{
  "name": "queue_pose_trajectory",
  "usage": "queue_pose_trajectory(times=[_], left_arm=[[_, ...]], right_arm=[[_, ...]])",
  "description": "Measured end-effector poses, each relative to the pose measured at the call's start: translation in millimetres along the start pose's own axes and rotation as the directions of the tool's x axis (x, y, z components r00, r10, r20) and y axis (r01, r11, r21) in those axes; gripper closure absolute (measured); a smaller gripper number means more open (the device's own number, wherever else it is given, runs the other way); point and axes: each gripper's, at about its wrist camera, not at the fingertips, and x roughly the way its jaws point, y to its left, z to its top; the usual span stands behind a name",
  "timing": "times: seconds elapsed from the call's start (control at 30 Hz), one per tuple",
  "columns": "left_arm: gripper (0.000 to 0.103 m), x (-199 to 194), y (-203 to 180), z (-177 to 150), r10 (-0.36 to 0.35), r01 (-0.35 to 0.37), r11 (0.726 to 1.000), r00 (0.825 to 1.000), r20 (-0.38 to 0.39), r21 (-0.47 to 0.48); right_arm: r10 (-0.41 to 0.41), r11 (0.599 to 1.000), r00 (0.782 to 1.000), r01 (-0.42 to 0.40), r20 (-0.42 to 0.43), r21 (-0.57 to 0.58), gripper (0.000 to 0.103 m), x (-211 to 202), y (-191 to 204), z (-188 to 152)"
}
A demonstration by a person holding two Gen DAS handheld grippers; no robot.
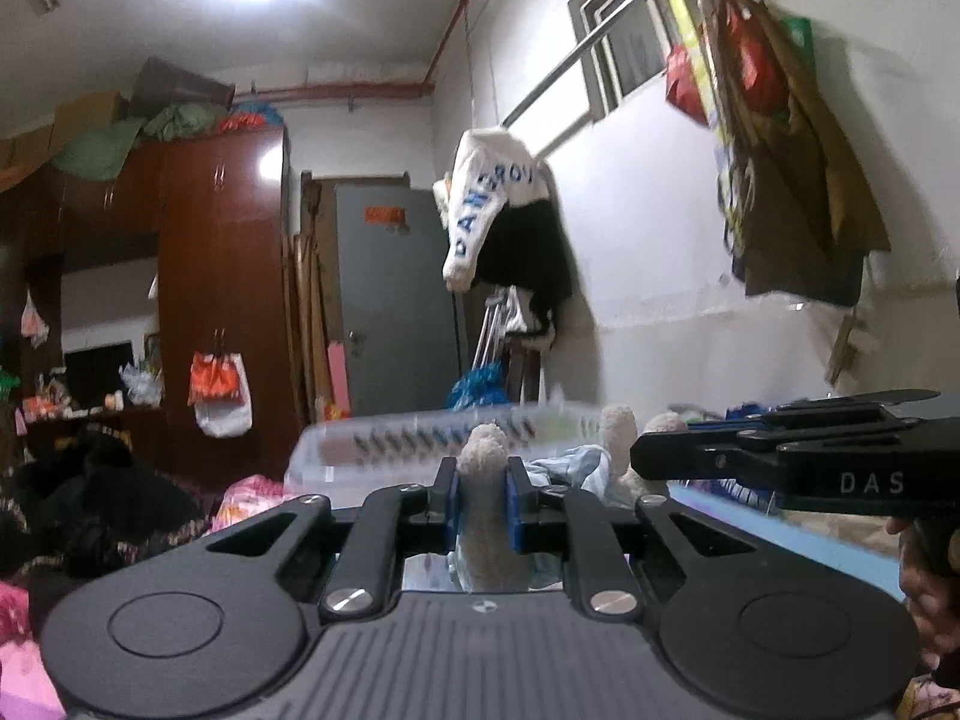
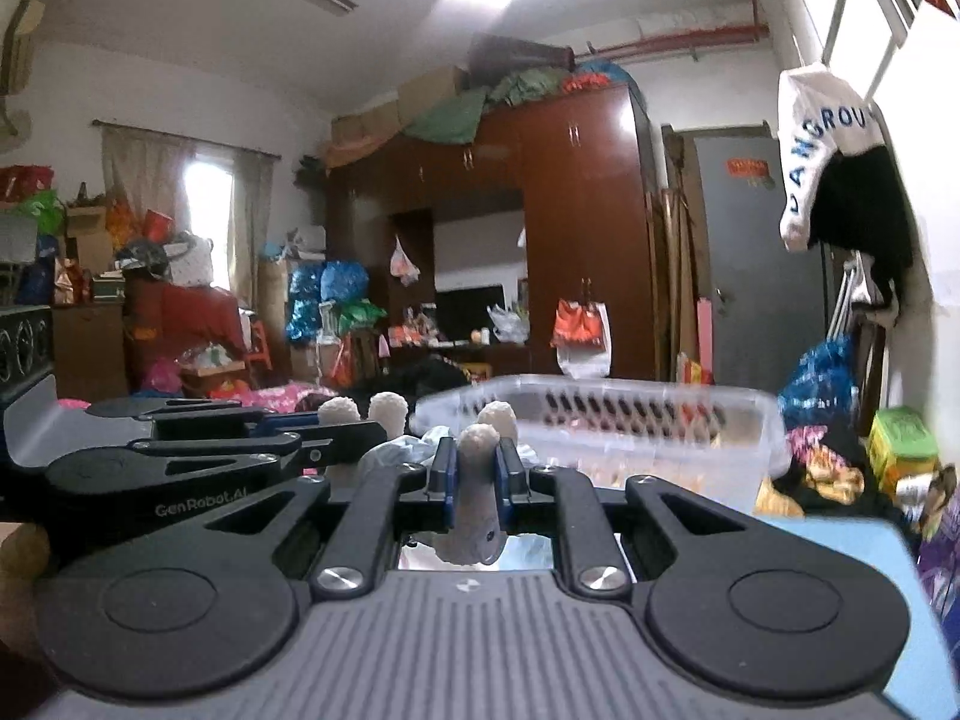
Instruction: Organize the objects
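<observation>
Ahead of me lies a flat light-blue surface, bare on the part I can see; whether it is a bed or a table I cannot tell. At its far side stands a clear plastic basket with slotted walls, blurred. Left of the basket lies pink patterned bedding with a heap of black clothing on it. Right of the basket sits a green box.
</observation>
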Motion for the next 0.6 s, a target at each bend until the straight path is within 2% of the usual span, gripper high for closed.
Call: queue_pose_trajectory(times=[0.17, 0.27, 0.43, 0.6], left_arm=[[0.085, 13.8, -0.3, 38.6, 0.003, -0.003, 1.0, 0.999, 0.034, 0.025], [0.085, 36.4, 2.0, 59.5, 0.021, -0.023, 0.999, 0.999, 0.031, 0.04], [0.085, 96.8, 8.7, 75.6, 0.05, -0.047, 0.997, 0.998, -0.045, 0.061], [0.085, 155.7, 22.5, 72.1, 0.072, -0.066, 0.997, 0.987, -0.143, 0.047]], right_arm=[[-0.017, 0.999, 1.0, 0.018, 0.023, -0.045, 0.088, 11.7, -5.1, 37.0], [-0.052, 0.996, 0.999, 0.053, 0.005, -0.066, 0.089, 36.4, -13.7, 55.7], [-0.099, 0.992, 0.993, 0.095, -0.057, -0.079, 0.088, 89.9, -40.3, 64.8], [-0.122, 0.992, 0.981, 0.116, -0.152, -0.046, 0.088, 136.1, -70.8, 49.5]])
